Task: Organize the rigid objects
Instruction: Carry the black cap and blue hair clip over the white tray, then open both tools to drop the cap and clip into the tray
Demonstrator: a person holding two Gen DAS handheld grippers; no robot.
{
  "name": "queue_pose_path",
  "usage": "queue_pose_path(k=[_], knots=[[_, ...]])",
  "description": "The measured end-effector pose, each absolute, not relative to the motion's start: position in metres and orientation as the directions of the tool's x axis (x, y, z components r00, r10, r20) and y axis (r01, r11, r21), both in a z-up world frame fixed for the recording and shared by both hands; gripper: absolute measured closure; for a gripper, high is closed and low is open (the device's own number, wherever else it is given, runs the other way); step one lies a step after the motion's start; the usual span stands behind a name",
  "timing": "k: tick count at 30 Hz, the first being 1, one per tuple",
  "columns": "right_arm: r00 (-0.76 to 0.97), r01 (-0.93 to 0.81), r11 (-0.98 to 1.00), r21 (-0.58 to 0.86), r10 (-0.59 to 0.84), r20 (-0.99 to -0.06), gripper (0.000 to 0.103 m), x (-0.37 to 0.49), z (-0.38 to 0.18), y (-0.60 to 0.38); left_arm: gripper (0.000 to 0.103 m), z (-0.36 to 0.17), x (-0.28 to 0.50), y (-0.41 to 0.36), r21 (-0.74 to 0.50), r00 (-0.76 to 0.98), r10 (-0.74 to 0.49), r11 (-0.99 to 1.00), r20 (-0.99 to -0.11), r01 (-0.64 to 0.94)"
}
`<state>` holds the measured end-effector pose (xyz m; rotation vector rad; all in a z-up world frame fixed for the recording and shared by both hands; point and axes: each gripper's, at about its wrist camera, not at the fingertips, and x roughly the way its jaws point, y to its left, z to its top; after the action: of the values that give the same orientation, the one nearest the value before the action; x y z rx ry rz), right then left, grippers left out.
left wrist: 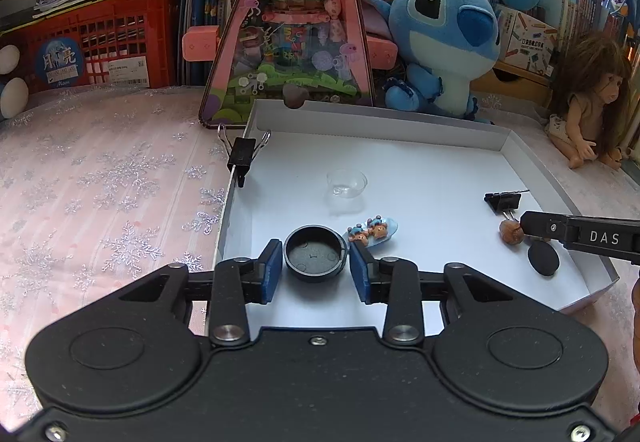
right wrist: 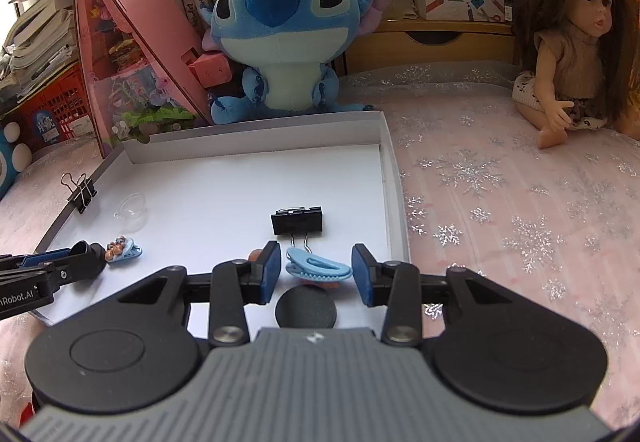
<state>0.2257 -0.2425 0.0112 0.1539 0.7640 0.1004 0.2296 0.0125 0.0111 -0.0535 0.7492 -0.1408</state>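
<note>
Release step, tray (left wrist: 420, 122): left gripper (left wrist: 314, 266) open around black cap (left wrist: 315, 253); right gripper (right wrist: 316, 274) open around blue clip (right wrist: 318, 267). Next: lift clear, pick another piece.

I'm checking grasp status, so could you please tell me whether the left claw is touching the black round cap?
Apart. The left wrist view shows the black round cap between the left claw's blue pads, with a visible gap on each side.
</note>
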Motion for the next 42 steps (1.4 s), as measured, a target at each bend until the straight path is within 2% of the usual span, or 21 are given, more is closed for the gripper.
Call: queue_pose_path(k=[1, 11, 15, 30, 42], knots=[[0.719, -0.036, 0.983, 0.18, 0.15, -0.679, 0.044, 0.225, 0.012, -0.243, 0.06, 0.012, 0.229, 0.012, -0.098, 0.724, -0.147, 0.989, -0.674, 0.11], [0.752, -0.075, 0.987, 0.145, 0.152, -0.641, 0.035, 0.201, 0.028, -0.237, 0.041, 0.026, 0.205, 0.008, -0.075, 0.748, -0.154, 0.987, -0.645, 0.138], [0.766, -0.1, 0.987, 0.13, 0.159, -0.623, 0.032, 0.187, 0.036, -0.232, 0.037, 0.033, 0.189, 0.007, -0.074, 0.754, -0.165, 0.985, -0.635, 0.154], [0.814, -0.193, 0.981, 0.022, 0.173, -0.554, 0.026, 0.109, 0.051, -0.22, 0.032, 0.037, 0.11, 0.012, -0.041, 0.785, -0.177, 0.981, -0.593, 0.19], [0.85, -0.22, 0.973, -0.067, 0.157, -0.503, 0.021, 0.032, 0.032, -0.211, 0.032, 0.015, 0.055, 0.018, -0.037, 0.803, -0.147, 0.987, -0.577, 0.155]])
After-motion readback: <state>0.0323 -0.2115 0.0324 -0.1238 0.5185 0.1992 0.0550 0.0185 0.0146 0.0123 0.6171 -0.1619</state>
